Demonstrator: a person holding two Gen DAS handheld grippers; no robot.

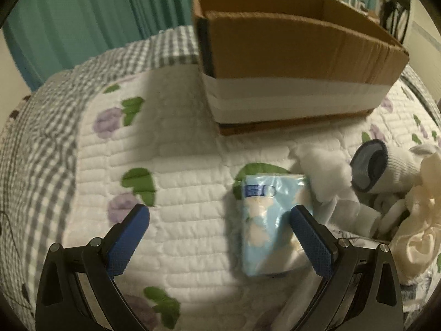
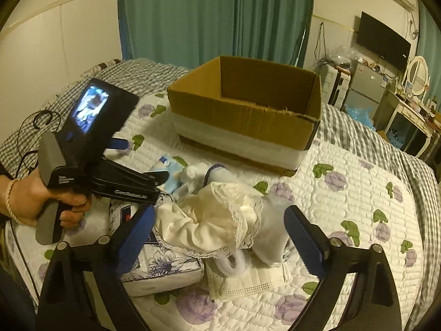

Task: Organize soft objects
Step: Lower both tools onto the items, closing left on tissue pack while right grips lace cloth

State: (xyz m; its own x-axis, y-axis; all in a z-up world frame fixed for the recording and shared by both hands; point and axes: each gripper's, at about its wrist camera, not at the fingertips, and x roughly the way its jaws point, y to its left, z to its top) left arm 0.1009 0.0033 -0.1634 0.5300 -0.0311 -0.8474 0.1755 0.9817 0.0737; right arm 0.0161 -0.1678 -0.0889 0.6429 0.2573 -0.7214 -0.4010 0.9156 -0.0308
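A light-blue tissue pack lies on the quilted bed; it also shows in the right wrist view. My left gripper is open just above the bed, its right finger over the pack's right edge. A rolled white sock with a dark cuff and white stuffing lie to the right. A cream lace-trimmed cloth heaps on the pile. My right gripper is open above that cloth. An open cardboard box stands behind, seemingly empty.
A floral tissue pack and a white lace cloth lie under the pile. The left tool and the hand holding it are at the left. Teal curtains hang behind the bed; furniture stands at the right.
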